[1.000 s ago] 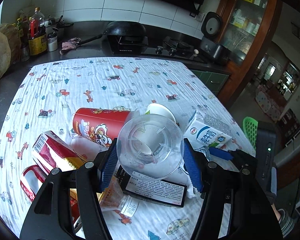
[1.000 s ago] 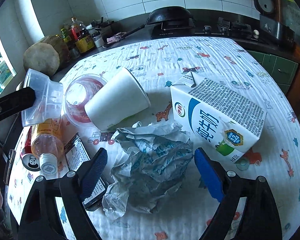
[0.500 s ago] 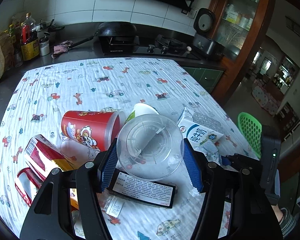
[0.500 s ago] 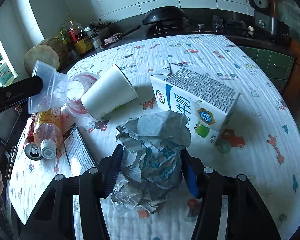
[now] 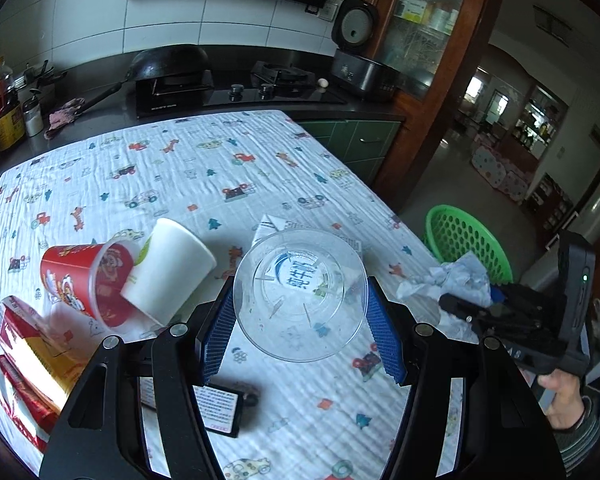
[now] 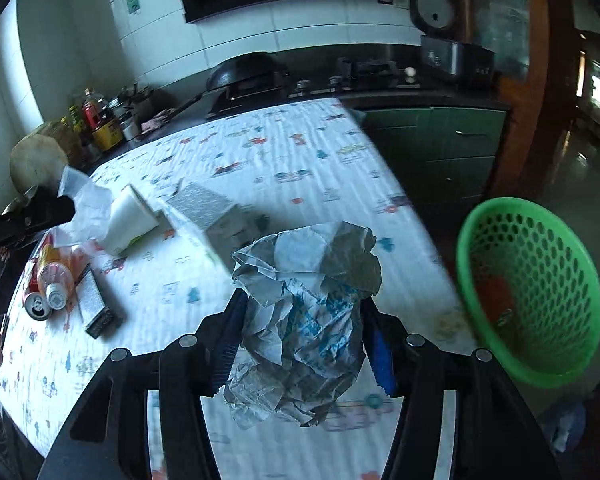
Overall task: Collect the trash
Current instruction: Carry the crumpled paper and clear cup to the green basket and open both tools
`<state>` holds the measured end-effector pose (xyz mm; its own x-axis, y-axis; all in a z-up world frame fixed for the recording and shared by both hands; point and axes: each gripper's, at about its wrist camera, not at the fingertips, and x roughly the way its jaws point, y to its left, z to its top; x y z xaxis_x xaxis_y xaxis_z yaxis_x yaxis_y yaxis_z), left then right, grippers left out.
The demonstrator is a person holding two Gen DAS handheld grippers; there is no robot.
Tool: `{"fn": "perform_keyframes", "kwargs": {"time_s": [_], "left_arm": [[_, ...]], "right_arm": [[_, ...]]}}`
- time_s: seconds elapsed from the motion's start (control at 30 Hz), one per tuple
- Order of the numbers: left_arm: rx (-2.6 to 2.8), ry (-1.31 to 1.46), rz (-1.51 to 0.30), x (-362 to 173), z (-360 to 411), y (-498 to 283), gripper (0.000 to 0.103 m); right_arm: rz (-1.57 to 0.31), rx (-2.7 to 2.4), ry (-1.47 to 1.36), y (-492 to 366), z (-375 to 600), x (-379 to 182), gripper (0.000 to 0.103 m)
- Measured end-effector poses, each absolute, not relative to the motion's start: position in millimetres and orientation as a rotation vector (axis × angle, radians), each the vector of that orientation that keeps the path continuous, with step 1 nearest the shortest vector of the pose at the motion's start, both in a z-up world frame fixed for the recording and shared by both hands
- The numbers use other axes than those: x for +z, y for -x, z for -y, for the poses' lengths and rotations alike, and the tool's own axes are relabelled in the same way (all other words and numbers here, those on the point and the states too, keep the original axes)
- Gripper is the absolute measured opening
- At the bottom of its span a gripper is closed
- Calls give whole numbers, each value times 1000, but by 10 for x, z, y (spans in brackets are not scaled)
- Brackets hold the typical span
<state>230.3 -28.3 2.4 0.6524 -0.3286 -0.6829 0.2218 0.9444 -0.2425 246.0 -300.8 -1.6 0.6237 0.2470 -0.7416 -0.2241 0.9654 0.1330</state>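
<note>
My left gripper (image 5: pixel 300 320) is shut on a clear plastic cup (image 5: pixel 300 294), held above the patterned tablecloth (image 5: pixel 180 172). My right gripper (image 6: pixel 302 340) is shut on a crumpled paper wrapper (image 6: pixel 304 312), lifted off the table near its right edge; the wrapper also shows in the left wrist view (image 5: pixel 456 280). A green mesh basket (image 6: pixel 540 280) stands beyond the table's right edge, also in the left wrist view (image 5: pixel 464 240). A milk carton (image 6: pixel 216 216) lies on the table, seen through the cup in the left wrist view.
On the table lie a white paper cup (image 5: pixel 168 268), a red printed cup (image 5: pixel 84 280), a red-yellow box (image 5: pixel 24 352), a dark labelled packet (image 5: pixel 216 404), an orange bottle (image 6: pixel 54 276) and a can (image 6: pixel 36 308). A stove and wok (image 5: pixel 168 64) stand behind.
My right gripper closed on the wrapper, lifted it and swung right toward the green basket. My left gripper rose and moved right with the clear cup.
</note>
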Motion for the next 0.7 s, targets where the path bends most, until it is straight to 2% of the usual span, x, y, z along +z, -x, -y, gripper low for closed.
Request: {"fn": "perform_keyframes", "kwargs": {"time_s": [0.43, 0.53, 0.6, 0.7], "left_arm": [[-425, 79, -820, 81, 1264, -2563, 62], [-445, 60, -829, 77, 1491, -2638, 62], [-463, 42, -831, 83, 1650, -2675, 61], [-490, 17, -836, 97, 1908, -2754, 61]], "right_arm": [[-859, -53, -45, -2950, 4694, -65, 54], [-859, -85, -41, -3047, 4901, -127, 63], [-856, -105, -36, -3080, 4995, -161, 75], [-846, -122, -40, -3090, 5109, -196, 77]]}}
